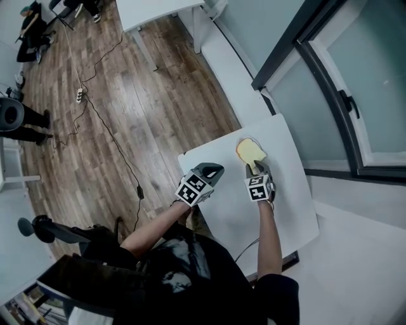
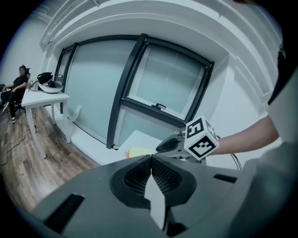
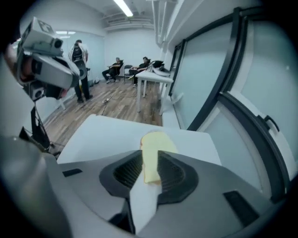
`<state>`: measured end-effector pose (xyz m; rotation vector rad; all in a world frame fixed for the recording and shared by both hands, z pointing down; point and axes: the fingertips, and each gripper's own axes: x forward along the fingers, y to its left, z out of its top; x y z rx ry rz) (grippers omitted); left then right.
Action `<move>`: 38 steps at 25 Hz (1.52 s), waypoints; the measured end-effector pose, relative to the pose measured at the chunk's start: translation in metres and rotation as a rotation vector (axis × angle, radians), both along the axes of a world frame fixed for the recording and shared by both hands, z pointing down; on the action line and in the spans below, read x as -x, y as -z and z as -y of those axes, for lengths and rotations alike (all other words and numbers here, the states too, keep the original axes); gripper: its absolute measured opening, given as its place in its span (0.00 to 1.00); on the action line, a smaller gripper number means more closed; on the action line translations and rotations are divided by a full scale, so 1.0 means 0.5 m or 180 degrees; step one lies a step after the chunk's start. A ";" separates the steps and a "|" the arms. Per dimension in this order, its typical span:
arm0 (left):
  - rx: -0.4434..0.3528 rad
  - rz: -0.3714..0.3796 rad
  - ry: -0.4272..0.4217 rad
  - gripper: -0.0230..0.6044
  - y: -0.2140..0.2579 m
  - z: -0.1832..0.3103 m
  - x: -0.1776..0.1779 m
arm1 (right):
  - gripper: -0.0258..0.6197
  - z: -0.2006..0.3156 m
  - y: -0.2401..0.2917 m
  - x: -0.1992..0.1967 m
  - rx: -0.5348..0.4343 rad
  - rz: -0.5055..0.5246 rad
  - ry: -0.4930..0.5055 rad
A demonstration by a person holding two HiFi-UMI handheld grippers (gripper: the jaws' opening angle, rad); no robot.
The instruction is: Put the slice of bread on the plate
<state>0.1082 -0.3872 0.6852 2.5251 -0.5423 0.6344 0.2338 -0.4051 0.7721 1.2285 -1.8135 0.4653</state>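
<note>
i count two grippers, my left gripper [image 1: 219, 169] and my right gripper [image 1: 256, 166], and two marker cubes [image 1: 193, 189], one on each. there is one slice of bread [image 1: 249, 151], one plate [image 1: 242, 140] that shows only as a faint rim, one white table [image 1: 279, 209] before me and one far table [image 1: 155, 13]. in the right gripper view i count three people: one standing person [image 3: 80, 58] and two seated people [image 3: 113, 69].

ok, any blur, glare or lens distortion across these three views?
Head view: sharp, evenly lit, white table slightly washed out. Left gripper view: strong fisheye, window frame bows, dark corners. Right gripper view: same fisheye, slice of bread crisp, ceiling light blown out.
</note>
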 end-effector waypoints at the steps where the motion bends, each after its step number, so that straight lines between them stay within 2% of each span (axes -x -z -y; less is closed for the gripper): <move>1: -0.0021 -0.0011 -0.0009 0.05 0.007 -0.001 0.001 | 0.15 -0.008 0.031 0.002 -0.0162 0.0092 -0.0139; 2: -0.0046 -0.0021 -0.0020 0.05 0.017 -0.003 0.002 | 0.06 -0.019 0.065 0.005 -0.0319 0.0190 -0.0283; 8: -0.0269 -0.0236 -0.0117 0.05 0.105 -0.033 0.004 | 0.05 -0.118 0.266 0.023 -0.1118 0.0783 -0.0989; 11: -0.0479 -0.0329 -0.0026 0.05 0.161 -0.053 0.010 | 0.05 -0.188 0.354 0.014 -0.1454 0.1077 -0.1335; 14: -0.0621 -0.0503 0.0079 0.05 0.221 -0.080 0.021 | 0.05 -0.259 0.422 0.012 -0.1749 0.1143 -0.1485; 17: -0.0626 -0.0681 0.0031 0.05 0.263 -0.116 0.022 | 0.05 -0.310 0.470 0.007 -0.1976 0.1211 -0.1611; 24: -0.0883 -0.0605 -0.0020 0.05 0.298 -0.165 0.017 | 0.05 -0.363 0.512 0.015 -0.2200 0.1314 -0.1643; 38: -0.0893 -0.0634 -0.0042 0.05 0.321 -0.201 0.036 | 0.05 -0.394 0.546 0.053 -0.2219 0.1280 -0.1548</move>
